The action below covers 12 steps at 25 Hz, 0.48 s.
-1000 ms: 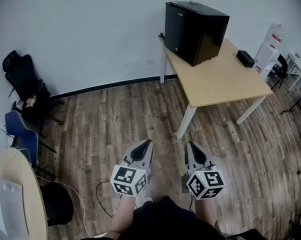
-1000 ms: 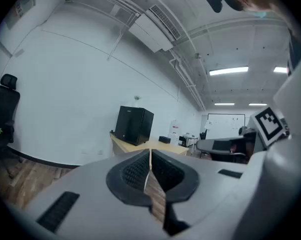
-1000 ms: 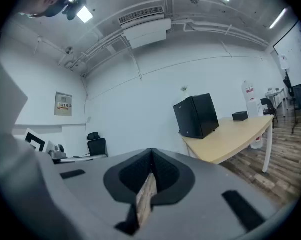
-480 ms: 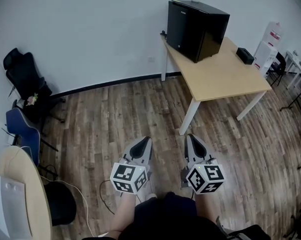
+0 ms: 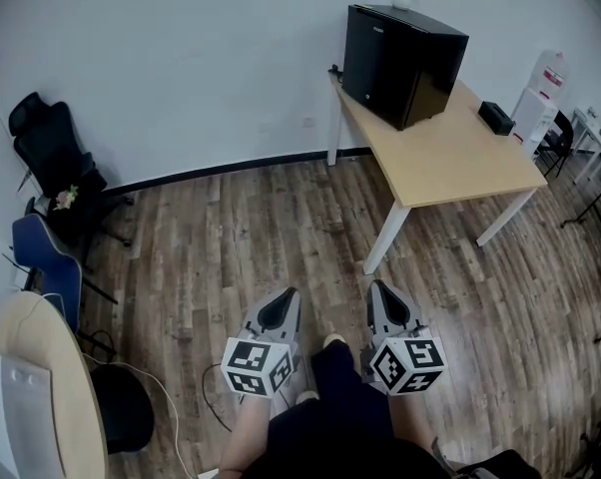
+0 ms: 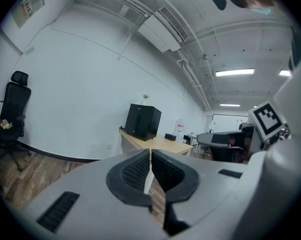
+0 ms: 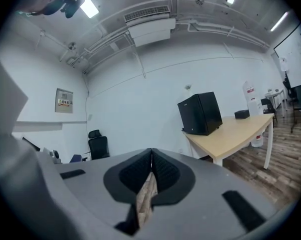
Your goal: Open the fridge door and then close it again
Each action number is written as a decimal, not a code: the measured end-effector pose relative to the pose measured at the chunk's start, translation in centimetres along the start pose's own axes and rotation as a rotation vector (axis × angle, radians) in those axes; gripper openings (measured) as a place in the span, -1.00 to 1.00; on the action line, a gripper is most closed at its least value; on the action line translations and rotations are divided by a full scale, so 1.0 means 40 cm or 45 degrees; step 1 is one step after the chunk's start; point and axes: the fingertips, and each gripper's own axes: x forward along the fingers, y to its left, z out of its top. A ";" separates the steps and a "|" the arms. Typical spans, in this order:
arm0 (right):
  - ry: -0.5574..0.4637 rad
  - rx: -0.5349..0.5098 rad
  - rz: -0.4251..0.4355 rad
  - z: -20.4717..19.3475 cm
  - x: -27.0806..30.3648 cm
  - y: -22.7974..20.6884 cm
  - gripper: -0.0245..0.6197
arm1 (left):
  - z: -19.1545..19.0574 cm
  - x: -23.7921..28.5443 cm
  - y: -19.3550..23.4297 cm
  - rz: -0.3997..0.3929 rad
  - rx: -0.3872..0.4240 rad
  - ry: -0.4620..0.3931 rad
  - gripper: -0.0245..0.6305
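Fridge (image 5: 400,63) is the target! Up close, left gripper (image 5: 284,302) and right gripper (image 5: 382,297) are both pressed together, empty. Ahead is the surface (image 5: 460,163), fridge on its far corner, door shut. Arriving with jaws shut would just bump that door.

Left tool (image 5: 283,305) and right tool (image 5: 383,300) side by side, jaws together, empty

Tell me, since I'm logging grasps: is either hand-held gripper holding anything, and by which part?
Nothing is held: the left hand-held gripper and right hand-held gripper are both shut and empty, far from the fridge.
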 end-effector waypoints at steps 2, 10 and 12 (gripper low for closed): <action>0.004 0.004 -0.003 0.001 0.026 -0.006 -0.95 | 0.003 0.021 0.011 -0.002 0.006 0.001 -0.89; 0.004 -0.002 -0.022 0.040 0.160 -0.070 -0.95 | 0.039 0.158 0.064 -0.019 0.009 0.008 -0.89; 0.004 -0.001 -0.014 0.049 0.204 -0.086 -0.95 | 0.050 0.200 0.082 -0.018 0.014 0.010 -0.89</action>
